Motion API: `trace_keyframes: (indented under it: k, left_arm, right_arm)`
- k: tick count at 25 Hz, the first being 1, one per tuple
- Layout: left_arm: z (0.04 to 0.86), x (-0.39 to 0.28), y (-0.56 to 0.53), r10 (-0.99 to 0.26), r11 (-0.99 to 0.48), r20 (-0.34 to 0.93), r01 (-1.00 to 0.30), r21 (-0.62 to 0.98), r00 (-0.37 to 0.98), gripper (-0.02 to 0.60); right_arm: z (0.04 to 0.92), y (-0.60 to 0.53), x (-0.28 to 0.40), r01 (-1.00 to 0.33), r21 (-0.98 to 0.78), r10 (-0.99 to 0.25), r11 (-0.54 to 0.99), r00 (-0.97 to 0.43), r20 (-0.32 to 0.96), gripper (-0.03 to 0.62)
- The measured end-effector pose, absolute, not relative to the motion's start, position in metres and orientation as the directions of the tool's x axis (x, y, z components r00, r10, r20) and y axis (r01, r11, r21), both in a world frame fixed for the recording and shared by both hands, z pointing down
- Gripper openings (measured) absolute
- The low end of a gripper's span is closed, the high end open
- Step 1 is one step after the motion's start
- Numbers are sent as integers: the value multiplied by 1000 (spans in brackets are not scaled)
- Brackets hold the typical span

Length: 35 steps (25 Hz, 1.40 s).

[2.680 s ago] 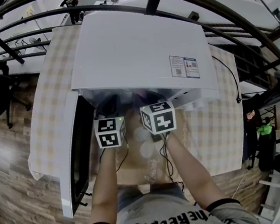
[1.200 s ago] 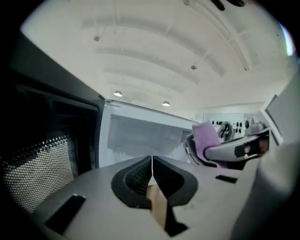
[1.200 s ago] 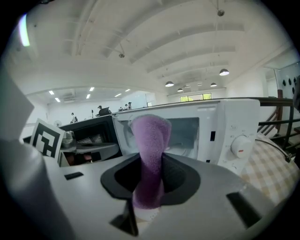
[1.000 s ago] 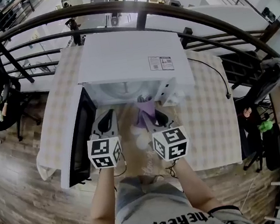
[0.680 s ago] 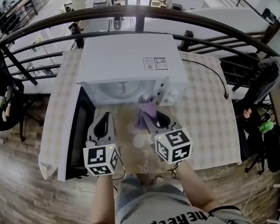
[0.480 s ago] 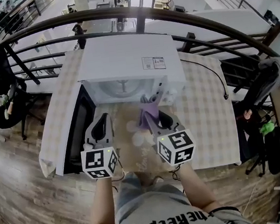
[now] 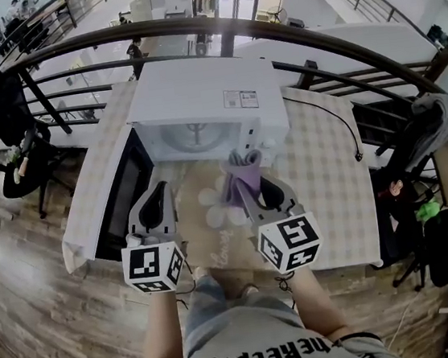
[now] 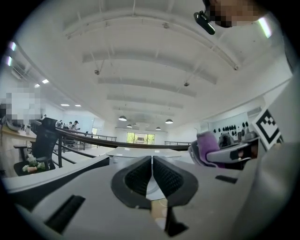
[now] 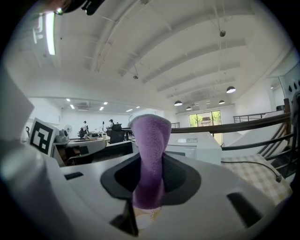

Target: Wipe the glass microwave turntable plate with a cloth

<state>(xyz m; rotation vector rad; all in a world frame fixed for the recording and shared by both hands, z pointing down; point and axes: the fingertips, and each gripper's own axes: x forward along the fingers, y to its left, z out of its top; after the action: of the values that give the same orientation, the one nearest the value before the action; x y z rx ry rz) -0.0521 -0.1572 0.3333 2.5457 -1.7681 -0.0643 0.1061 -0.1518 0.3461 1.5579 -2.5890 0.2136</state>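
The round glass turntable plate (image 7: 193, 134) sits inside the open cavity of the white microwave oven (image 7: 201, 88), in the upper middle of the head view. Both of your grippers hover lower in that frame, outside the cavity mouth. Your right gripper (image 7: 247, 186) is clamped on a purple terry cloth (image 7: 243, 172), and in the right gripper view the cloth (image 9: 150, 140) stands up out of the jaws as a thick, fuzzy fold with its long axis running along the jaws. Your left gripper (image 8: 152, 161) has its ribbed black pads pressed together with nothing between them; in the head view it lies at lower left of the plate, beside the oven's dark door (image 7: 122, 191), which swings out to the left. From the cloth, the plate lies up and slightly left, deeper in the box, so the coming move looks like a forward reach with a small leftward drift. The cloth's tip seems nearer the opening than the left gripper's tip, though the 2 are close. The plate is smooth, clear and flat with a moulded hub at its centre; being round, it has no long axis to line up with. Below the grippers a beige mat (image 7: 195, 238) lies on the checked tablecloth (image 7: 323, 162).
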Motion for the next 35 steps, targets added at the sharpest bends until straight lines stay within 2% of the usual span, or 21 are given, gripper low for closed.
trace_keyframes:
  k: [18,35]
  left_arm:
    - [277,-27,-86,-936,-332,-126,-943,13,328,12]
    - [251,-13,-62,-944,-304,-135,-953,-11,302,12]
  right_arm:
    - [283,-83,141,-877,-9,-877,481,-481,8,103]
    - [263,-61,163,-880,-2,-879,474,-473,-62,104]
